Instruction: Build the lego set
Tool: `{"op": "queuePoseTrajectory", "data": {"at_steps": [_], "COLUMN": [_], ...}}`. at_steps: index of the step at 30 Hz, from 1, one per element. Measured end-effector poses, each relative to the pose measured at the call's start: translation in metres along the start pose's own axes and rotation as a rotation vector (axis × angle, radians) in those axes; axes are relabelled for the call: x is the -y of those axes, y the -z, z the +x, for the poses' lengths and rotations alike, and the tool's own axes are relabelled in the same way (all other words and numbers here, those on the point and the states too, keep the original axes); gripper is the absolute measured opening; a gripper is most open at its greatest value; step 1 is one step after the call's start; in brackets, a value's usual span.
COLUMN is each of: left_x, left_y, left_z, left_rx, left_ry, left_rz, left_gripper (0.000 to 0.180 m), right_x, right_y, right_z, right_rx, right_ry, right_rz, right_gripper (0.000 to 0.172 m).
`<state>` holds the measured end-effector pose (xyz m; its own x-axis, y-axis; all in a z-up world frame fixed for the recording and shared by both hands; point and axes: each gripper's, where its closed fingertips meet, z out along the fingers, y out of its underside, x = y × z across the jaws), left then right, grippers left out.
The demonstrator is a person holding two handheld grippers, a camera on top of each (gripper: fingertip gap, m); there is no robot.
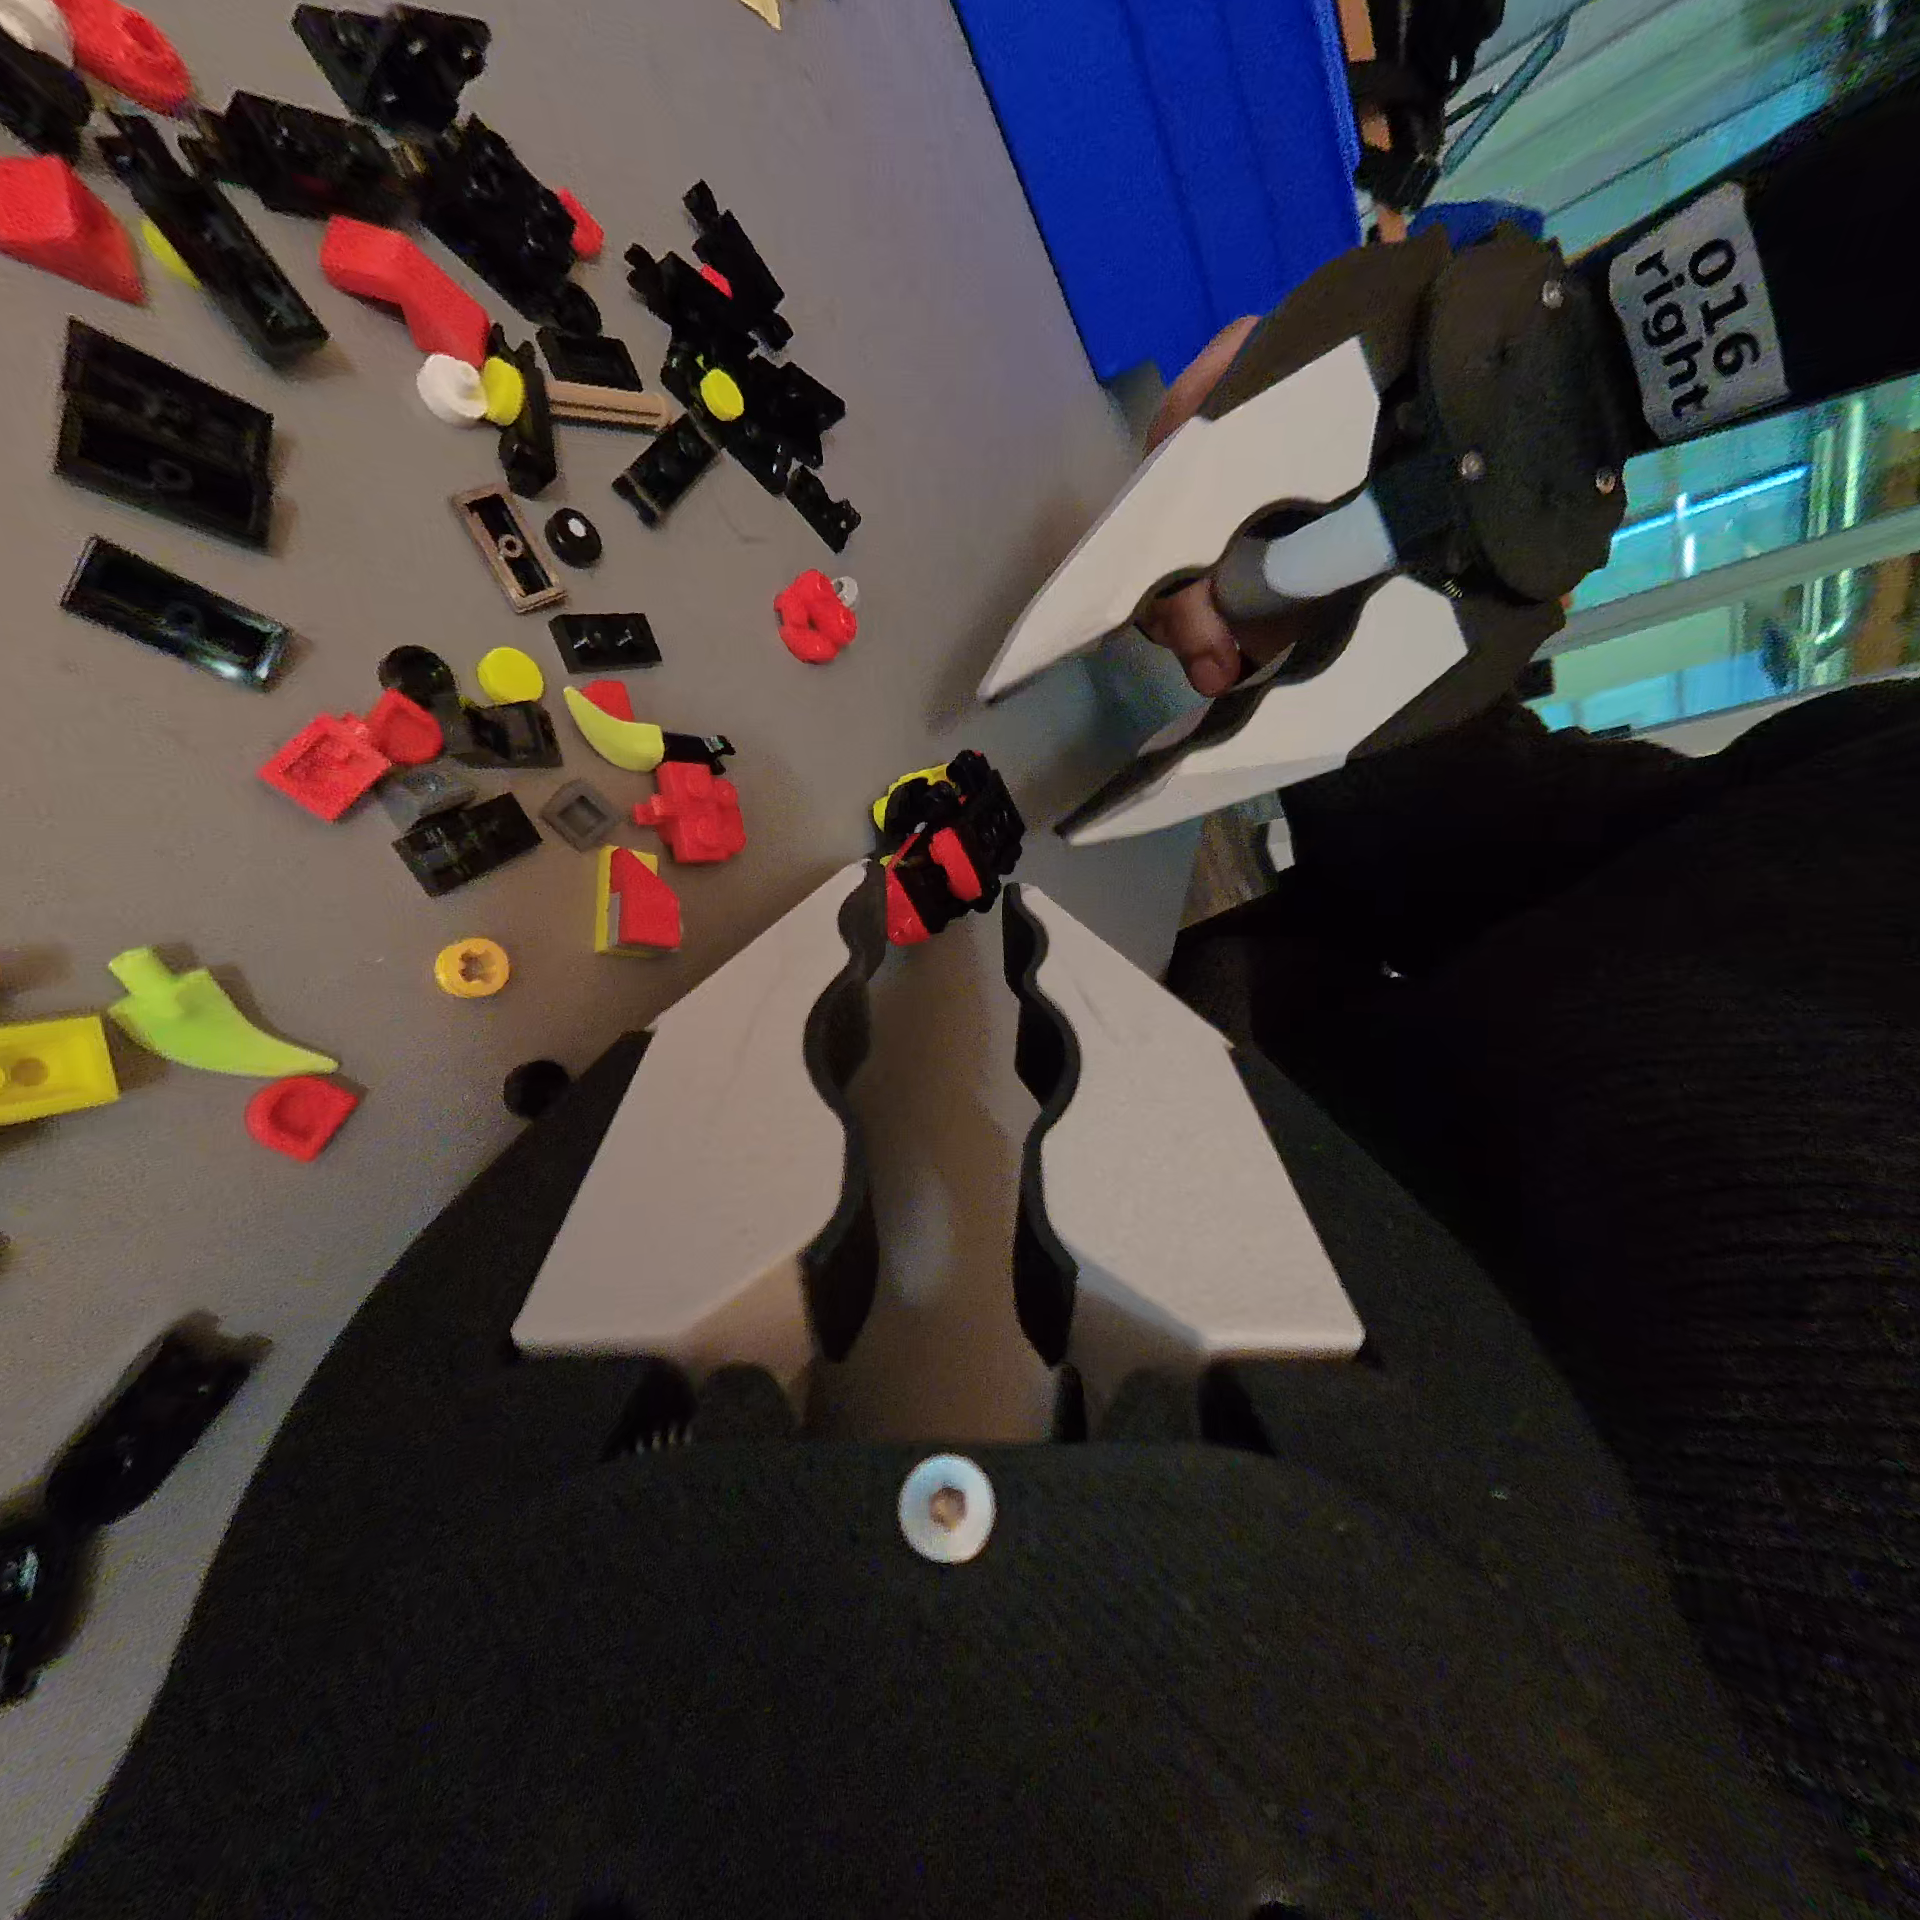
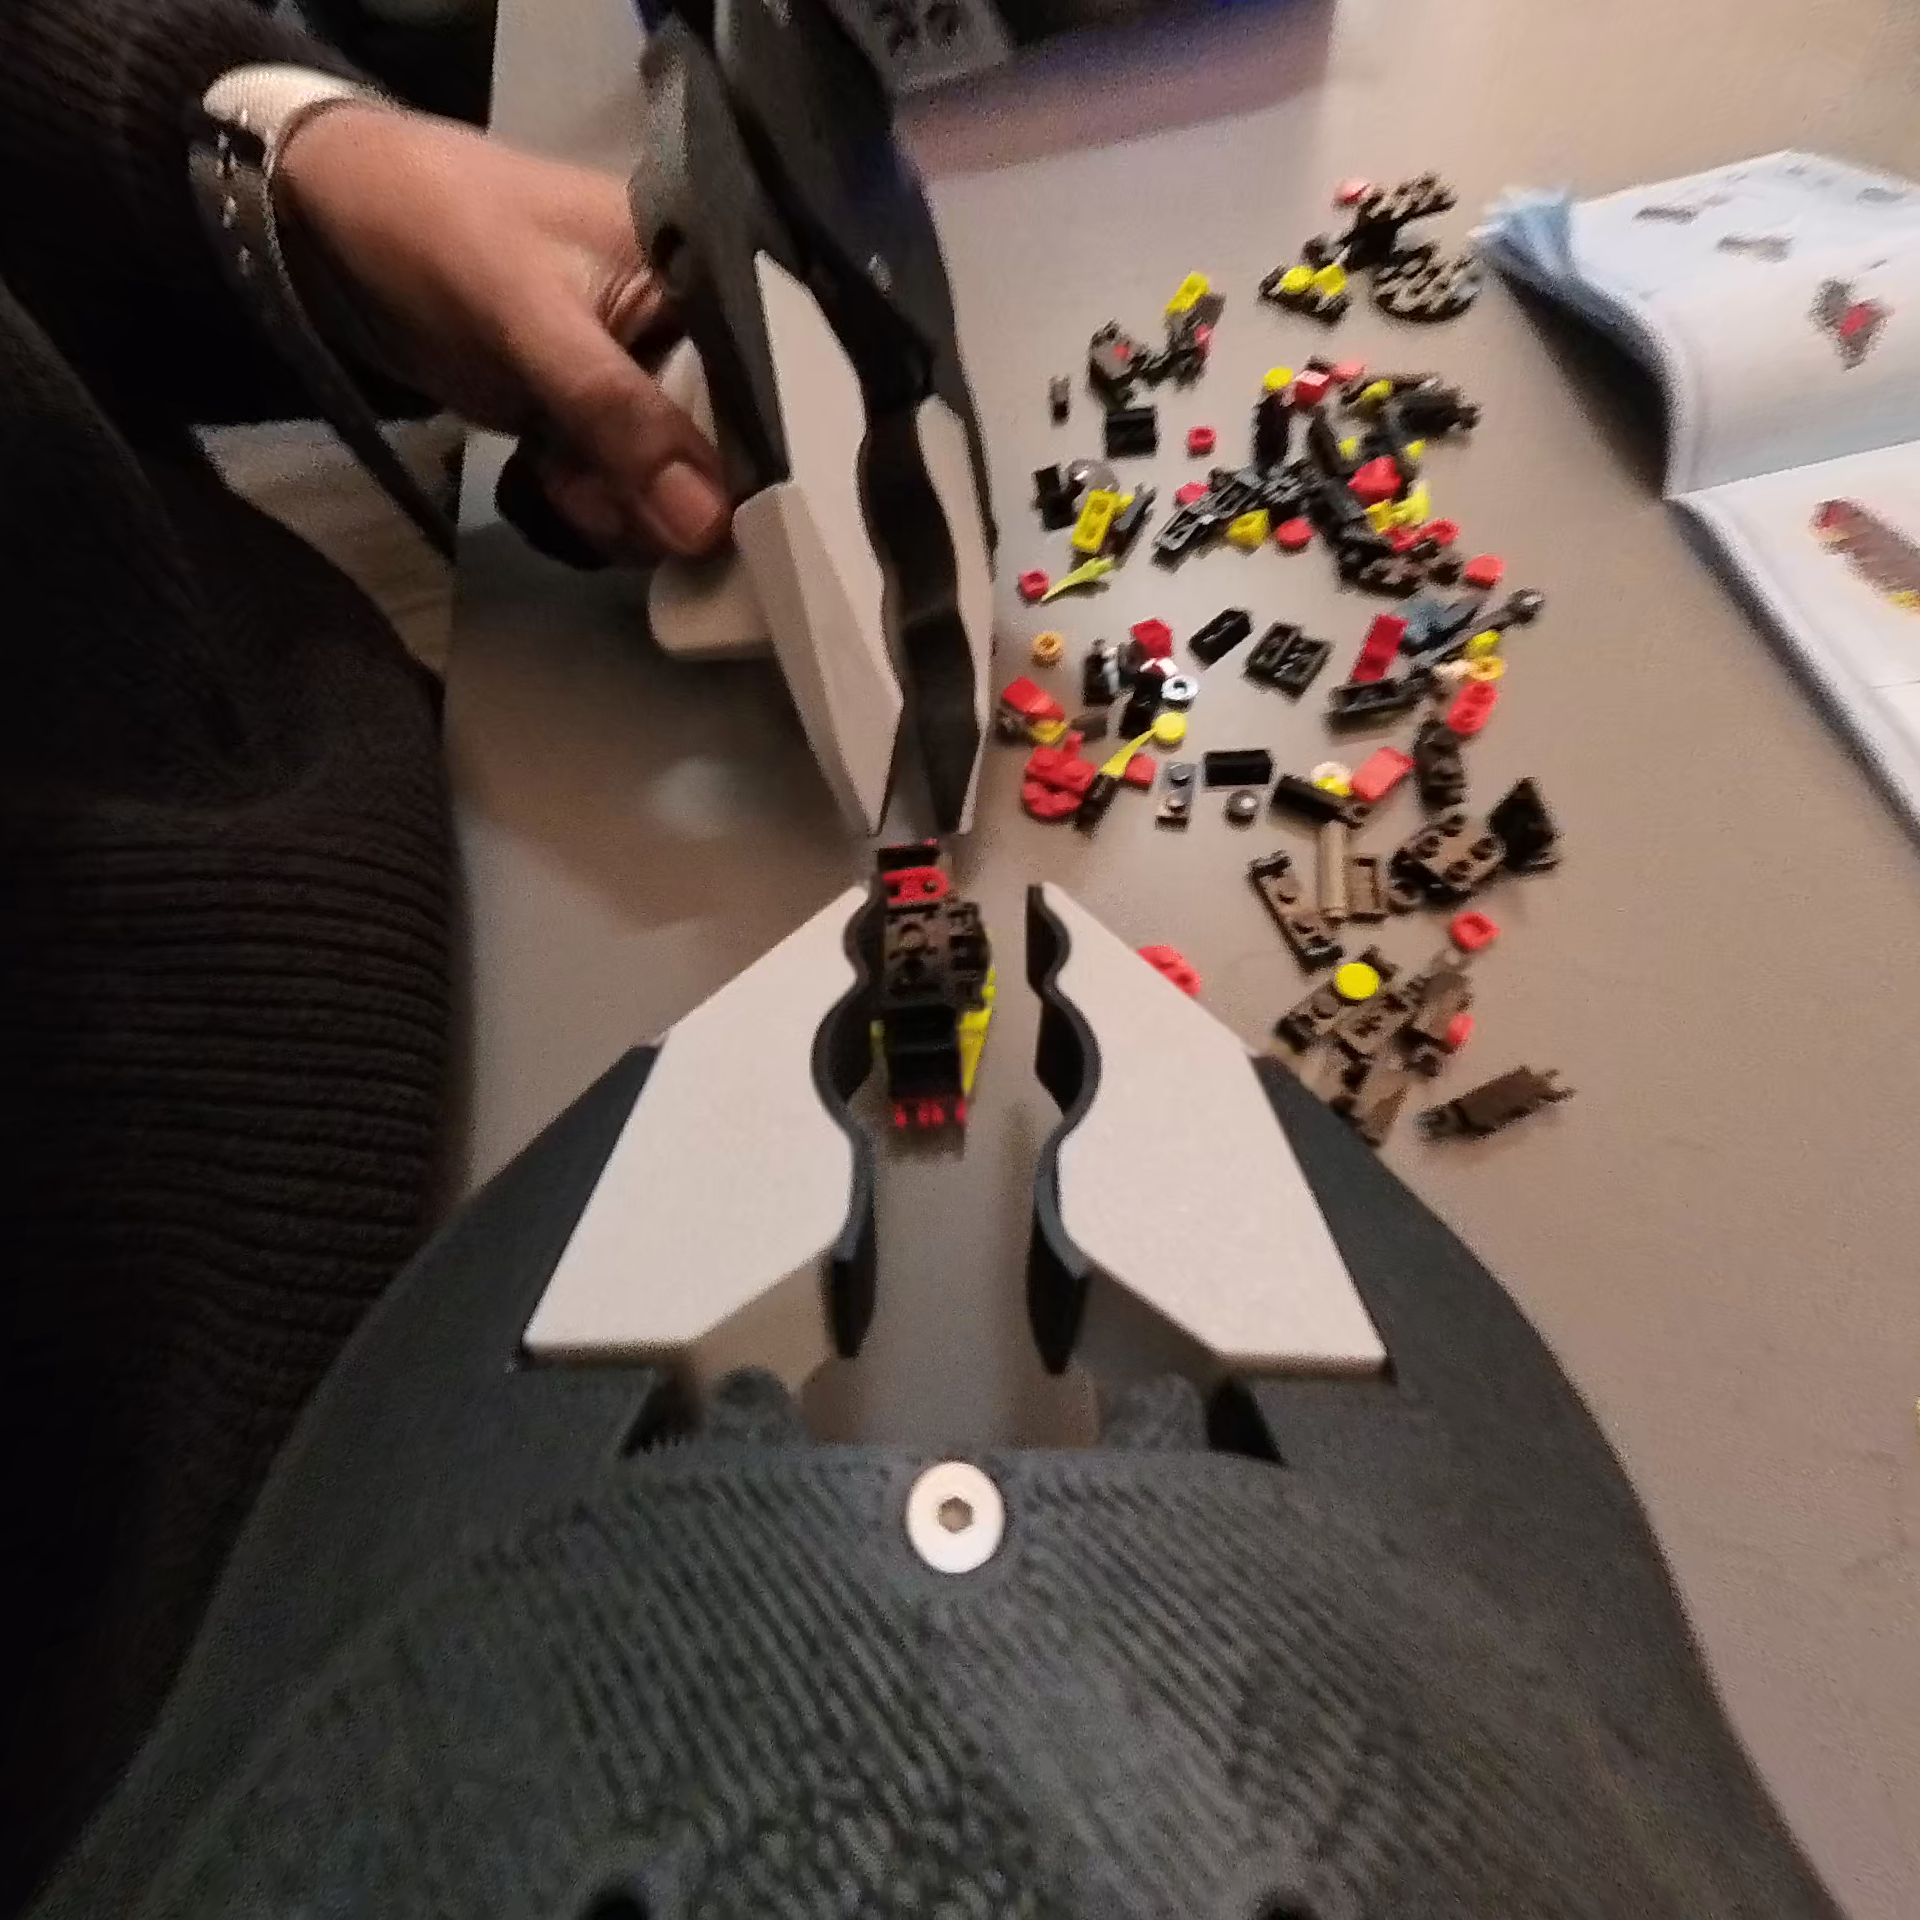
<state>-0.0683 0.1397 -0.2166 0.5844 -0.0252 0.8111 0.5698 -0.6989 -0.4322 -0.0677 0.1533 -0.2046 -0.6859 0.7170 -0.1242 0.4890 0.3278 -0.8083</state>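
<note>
Left wrist view: my left tool (image 1: 940, 883) is released, its two grey fingers apart. A small built-up cluster of black, red and yellow plastic bricks (image 1: 951, 831) sits at the fingertips. The cluster's red end is against my left finger (image 1: 831, 935), with a clear gap to the other finger, so nothing is clamped.

My right tool (image 2: 945, 904) is released too. From its own camera the brick cluster (image 2: 920, 987) appears between its fingers, close against the left one and apart from the right one. I cannot tell whether the cluster rests on the grey table (image 1: 935, 312).

Loose black, red and yellow plastic bricks (image 1: 468, 520) are scattered on the table beside the tools. An open printed booklet (image 2: 1766, 364) lies beyond them, and a blue plastic bin (image 1: 1164, 156) stands at the far edge.
</note>
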Motion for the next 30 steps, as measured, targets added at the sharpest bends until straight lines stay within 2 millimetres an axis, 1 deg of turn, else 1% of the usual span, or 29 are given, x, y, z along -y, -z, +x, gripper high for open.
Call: {"op": "queuePoseTrajectory", "data": {"at_steps": [2,6,13,20,24,28,30], "left_x": [-0.001,-0.002,-0.003,-0.005,0.000,-0.004,-0.003], "left_y": [-0.001,-0.004,-0.005,-0.005,-0.006,-0.011,-0.011], "left_z": [0.000,-0.001,-0.002,-0.004,0.004,0.000,0.001], "left_rx": [0.022,0.070,0.090,0.111,0.089,0.140,0.145], "left_ry": [-0.037,-0.108,-0.128,-0.146,-0.185,-0.237,-0.259], "left_rz": [-0.008,-0.023,-0.028,-0.039,-0.014,-0.043,-0.037], "left_gripper": [0.020,0.020,0.021,0.021,0.021,0.020,0.016], "right_x": [-0.008,-0.018,-0.018,-0.018,-0.017,-0.017,-0.017], "right_y": [-0.005,-0.010,-0.011,-0.010,-0.011,-0.012,-0.012], "right_z": [-0.004,-0.005,-0.009,-0.009,-0.011,-0.013,-0.013], "right_rx": [0.009,-0.022,-0.005,-0.003,0.004,0.012,0.009], "right_ry": [0.032,0.101,0.100,0.097,0.095,0.098,0.096], "right_rz": [-0.053,-0.125,-0.129,-0.131,-0.129,-0.130,-0.130], "right_gripper": [0.026,0.028,0.022,0.022,0.022,0.022,0.022]}}
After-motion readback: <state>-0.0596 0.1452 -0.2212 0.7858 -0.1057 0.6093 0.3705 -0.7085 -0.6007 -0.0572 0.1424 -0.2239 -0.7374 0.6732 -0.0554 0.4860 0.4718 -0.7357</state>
